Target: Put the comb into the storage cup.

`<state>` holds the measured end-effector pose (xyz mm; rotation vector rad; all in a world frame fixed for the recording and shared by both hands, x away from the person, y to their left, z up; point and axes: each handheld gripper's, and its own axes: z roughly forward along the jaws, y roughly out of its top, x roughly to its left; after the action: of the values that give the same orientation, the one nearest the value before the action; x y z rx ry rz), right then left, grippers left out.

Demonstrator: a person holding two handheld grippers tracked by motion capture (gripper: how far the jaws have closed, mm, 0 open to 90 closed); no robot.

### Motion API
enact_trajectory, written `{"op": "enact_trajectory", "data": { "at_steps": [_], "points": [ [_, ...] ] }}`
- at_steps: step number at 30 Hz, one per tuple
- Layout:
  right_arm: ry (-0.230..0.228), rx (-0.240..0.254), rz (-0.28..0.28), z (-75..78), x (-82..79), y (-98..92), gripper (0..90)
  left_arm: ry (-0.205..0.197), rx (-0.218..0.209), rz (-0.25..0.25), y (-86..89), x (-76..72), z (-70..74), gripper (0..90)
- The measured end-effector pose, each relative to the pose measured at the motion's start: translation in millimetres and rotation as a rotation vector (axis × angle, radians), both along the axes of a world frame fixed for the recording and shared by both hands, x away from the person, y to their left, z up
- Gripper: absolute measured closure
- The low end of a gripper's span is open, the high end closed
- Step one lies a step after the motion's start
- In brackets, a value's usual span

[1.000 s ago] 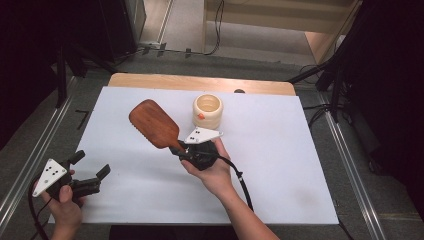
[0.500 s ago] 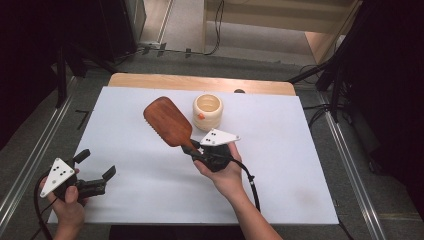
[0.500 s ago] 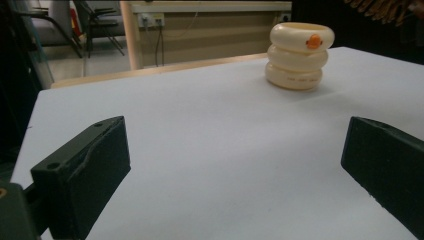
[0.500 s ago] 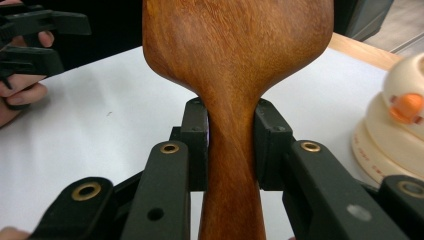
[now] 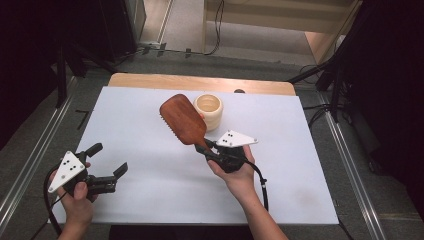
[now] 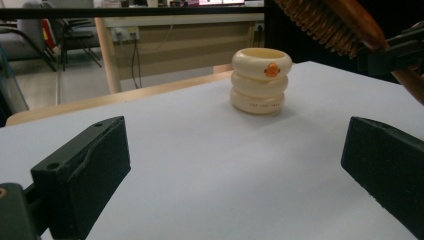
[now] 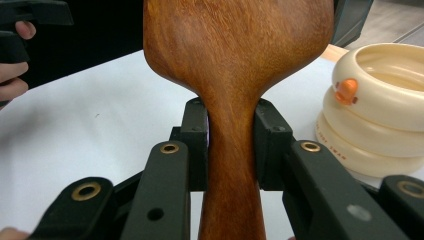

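Observation:
A brown wooden hairbrush (image 5: 182, 120) is held off the white table (image 5: 150, 115) by its handle (image 7: 232, 150), with my right gripper (image 5: 210, 148) shut on it; both pads (image 7: 197, 145) press the handle's sides. Its bristles (image 6: 320, 25) face down and left. A cream ribbed cup (image 5: 208, 111) with an orange duck mark (image 7: 346, 91) stands just right of the brush head. My left gripper (image 5: 107, 162) is open at the table's front left, nothing between its jaws, pointing toward the cup (image 6: 260, 80).
A strip of bare wooden tabletop (image 5: 200, 82) runs along the far edge of the white sheet. Black frame posts and cables stand around the table. A wide stretch of white sheet lies between the two hands.
The right gripper has carried the hairbrush rightward, its head now beside the cup. The left hand has shifted right along the front edge and risen slightly.

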<state>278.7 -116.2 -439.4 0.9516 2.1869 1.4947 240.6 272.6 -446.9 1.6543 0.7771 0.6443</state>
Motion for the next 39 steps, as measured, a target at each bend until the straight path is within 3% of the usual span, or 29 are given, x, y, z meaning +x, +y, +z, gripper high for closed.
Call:
{"op": "enact_trajectory", "data": {
  "at_steps": [11,22,39],
  "points": [
    [-0.024,0.025,-0.025,1.2,-7.1,-15.1,69.4,-0.017,0.01,-0.073,-30.9,8.9,17.9,0.0],
    [-0.045,0.038,-0.04,-5.1,-14.5,-24.6,69.4,-0.013,-0.009,-0.13,-61.8,18.6,26.9,0.0],
    [-0.052,0.058,-0.044,-17.5,-24.0,-28.1,69.4,0.033,-0.069,-0.226,-106.5,33.5,33.5,0.0]
  ]
}}
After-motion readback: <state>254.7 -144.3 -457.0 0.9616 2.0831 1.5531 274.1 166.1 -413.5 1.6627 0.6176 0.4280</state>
